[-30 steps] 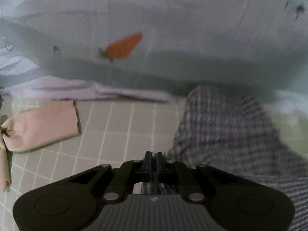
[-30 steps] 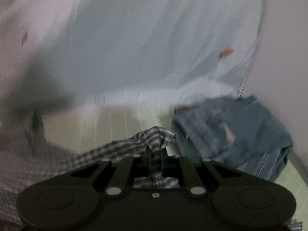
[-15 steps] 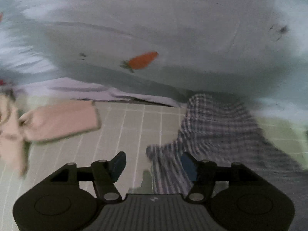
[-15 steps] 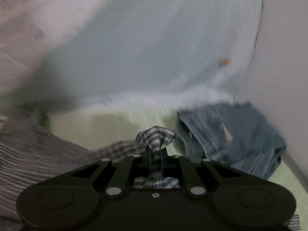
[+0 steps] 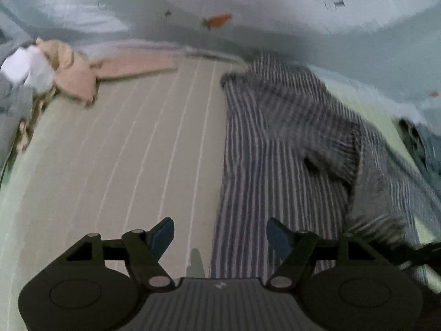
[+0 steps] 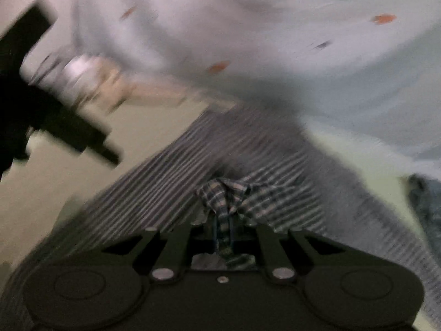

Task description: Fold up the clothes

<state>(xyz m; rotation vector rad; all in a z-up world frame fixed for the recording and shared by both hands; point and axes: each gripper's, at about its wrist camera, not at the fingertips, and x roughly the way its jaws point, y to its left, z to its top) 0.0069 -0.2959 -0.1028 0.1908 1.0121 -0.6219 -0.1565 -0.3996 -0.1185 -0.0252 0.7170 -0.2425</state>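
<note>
Checked grey-and-white cloth, a plaid shirt [image 5: 289, 143], lies spread on a pale green gridded sheet [image 5: 124, 151], running from near the far quilt down to the lower right of the left wrist view. The left gripper [image 5: 220, 234] hangs over the shirt's left edge with its blue-padded fingers [image 5: 162, 234] wide apart and nothing between them; one finger is above bare sheet, the other above the plaid. The right gripper [image 6: 223, 220] has its fingers pressed together on a bunched fold of the shirt [image 6: 223, 193], which stands up just past the tips. Behind the shirt lies a light blue quilt printed with small orange carrots [image 5: 275, 5]. A peach-coloured garment [image 5: 110, 69] rests at the sheet's far left, well apart from the shirt, and blue denim [image 6: 430, 201] lies at the right edge. Both views are blurred.
</note>
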